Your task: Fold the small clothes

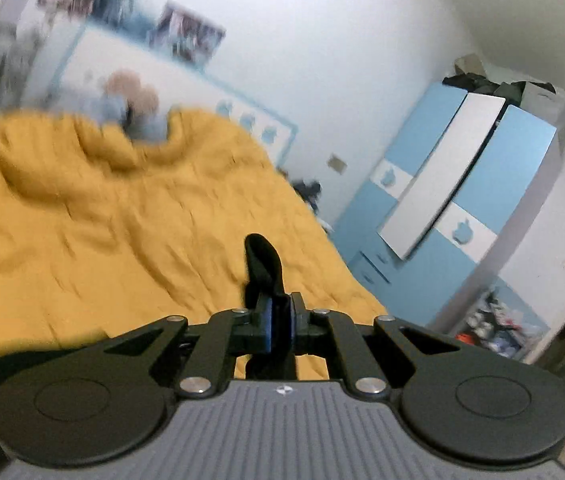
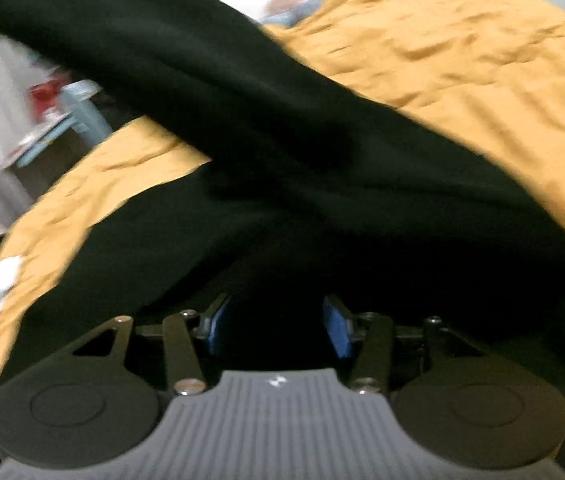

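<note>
A black garment [image 2: 282, 152] lies twisted across the mustard-yellow bedspread [image 2: 462, 52] and fills most of the right wrist view. My right gripper [image 2: 278, 320] is open; its blue pads [image 2: 338, 328] stand apart over the dark cloth, and I cannot tell whether they touch it. My left gripper [image 1: 280, 316] is shut on a fold of the black garment [image 1: 262, 264], which sticks up as a loop above the closed fingers, over the bedspread [image 1: 122, 220].
A blue and white wardrobe [image 1: 462, 200] stands to the right of the bed, with clutter at its foot. A headboard with soft toys [image 1: 134, 100] is at the far end. A light blue side table [image 2: 62, 120] stands left of the bed.
</note>
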The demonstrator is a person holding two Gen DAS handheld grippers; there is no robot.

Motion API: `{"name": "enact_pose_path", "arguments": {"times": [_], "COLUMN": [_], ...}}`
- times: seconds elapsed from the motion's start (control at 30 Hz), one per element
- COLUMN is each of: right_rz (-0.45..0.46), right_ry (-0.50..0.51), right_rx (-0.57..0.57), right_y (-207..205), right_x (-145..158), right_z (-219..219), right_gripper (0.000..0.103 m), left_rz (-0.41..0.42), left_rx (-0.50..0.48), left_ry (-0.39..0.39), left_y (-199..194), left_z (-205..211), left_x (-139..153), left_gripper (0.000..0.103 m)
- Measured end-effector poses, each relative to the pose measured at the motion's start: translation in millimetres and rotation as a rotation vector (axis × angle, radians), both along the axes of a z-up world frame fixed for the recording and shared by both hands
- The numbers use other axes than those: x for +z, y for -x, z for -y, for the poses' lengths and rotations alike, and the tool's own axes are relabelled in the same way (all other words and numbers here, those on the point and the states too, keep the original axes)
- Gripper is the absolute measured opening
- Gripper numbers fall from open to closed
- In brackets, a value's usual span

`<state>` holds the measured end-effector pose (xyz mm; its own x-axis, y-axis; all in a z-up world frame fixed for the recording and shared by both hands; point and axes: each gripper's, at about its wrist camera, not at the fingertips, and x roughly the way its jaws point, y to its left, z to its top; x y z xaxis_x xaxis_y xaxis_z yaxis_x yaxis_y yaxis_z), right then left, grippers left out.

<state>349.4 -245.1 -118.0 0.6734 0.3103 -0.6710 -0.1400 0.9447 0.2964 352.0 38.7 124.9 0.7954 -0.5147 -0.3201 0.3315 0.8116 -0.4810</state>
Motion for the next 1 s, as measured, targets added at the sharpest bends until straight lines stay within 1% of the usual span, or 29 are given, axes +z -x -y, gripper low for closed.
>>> {"name": "enact_pose_path", "arguments": {"times": [0.03,0.07,0.1,0.13,0.17,0.2,0.23,0.27,0.3,0.37,0.47,0.53,0.6,0.63,0.67,0.7,0.77,0.8,0.83,0.87,0.93,1.0], "right_rz": [0.002,0.001,-0.002,-0.009,-0.02,-0.032,-0.043,-0.057,-0.072,-0.097,-0.124,-0.14,-0.154,-0.163,-0.168,-0.172,-0.173,-0.164,-0.151,-0.135,-0.107,-0.088], "right_ry": [0.015,0.026,0.036,0.044,0.047,0.025,0.01,0.016,0.039,0.091,0.112,0.115,0.132,0.142,0.154,0.159,0.157,0.148,0.143,0.143,0.142,0.137], "right_rx": [-0.05,-0.097,-0.149,-0.18,-0.196,-0.19,-0.183,-0.176,-0.16,-0.147,-0.149,-0.151,-0.148,-0.145,-0.141,-0.137,-0.129,-0.118,-0.107,-0.096,-0.083,-0.082], "right_y": [-3.9,-5.9,-5.5,-3.4,-0.5,4.2,8.3,12.3,17.5,27.4,40.9,48.4,54.4,57.2,59.8,60.7,69.8,74.9,78.6,82.5,86.3,85.1], "right_x": [-0.7,-0.7,-1.0,-1.3,-2.3,-3.4,-4.7,-6.2,-8.4,-13.1,-17.9,-16.9,-15.6,-12.9,-10.2,-7.6,2.0,8.4,14.1,20.5,30.7,36.8], "right_z": [12.6,24.8,40.3,51.6,62.4,73.0,79.2,81.7,82.0,80.1,83.3,86.7,86.5,85.3,85.5,85.7,86.2,86.8,87.4,86.9,85.2,84.3], "right_gripper": [0.047,0.046,0.041,0.038,0.036,0.027,0.025,0.025,0.023,0.023,0.023,0.023,0.023,0.023,0.023,0.023,0.027,0.032,0.036,0.036,0.04,0.042], "left_rz": [0.008,-0.007,-0.044,-0.092,-0.169,-0.237,-0.301,-0.367,-0.432,-0.53,-0.58,-0.603,-0.587,-0.584,-0.583,-0.584,-0.583,-0.575,-0.566,-0.548,-0.516,-0.502], "left_rx": [0.027,0.061,0.092,0.123,0.161,0.188,0.211,0.238,0.264,0.276,0.305,0.306,0.306,0.303,0.296,0.291,0.281,0.287,0.291,0.289,0.267,0.252], "left_ry": [-0.031,-0.063,-0.091,-0.113,-0.125,-0.128,-0.137,-0.153,-0.177,-0.157,-0.22,-0.199,-0.183,-0.185,-0.198,-0.221,-0.269,-0.294,-0.302,-0.288,-0.219,-0.123], "left_y": [0.9,-0.4,-4.1,-9.3,-16.2,-20.9,-25.2,-28.2,-29.4,-27.0,-23.2,-17.6,-14.9,-13.5,-13.8,-14.8,-9.7,-7.1,-0.7,5.3,11.2,18.4], "left_z": [-8.5,-21.0,-34.7,-43.9,-61.4,-75.5,-86.2,-94.9,-104.3,-115.8,-117.0,-123.3,-126.3,-127.2,-128.4,-128.3,-128.4,-127.9,-129.0,-130.9,-133.2,-140.0], "left_x": [2.4,0.1,-7.6,-19.4,-39.2,-59.9,-82.8,-107.5,-134.6,-181.2,-221.9,-239.3,-239.5,-237.2,-234.9,-231.5,-221.8,-216.2,-210.6,-203.5,-195.7,-191.4], "left_gripper": [0.008,0.008,0.008,0.008,0.007,0.007,0.007,0.007,0.007,0.007,0.007,0.009,0.012,0.015,0.02,0.02,0.025,0.027,0.032,0.038,0.045,0.045]}}
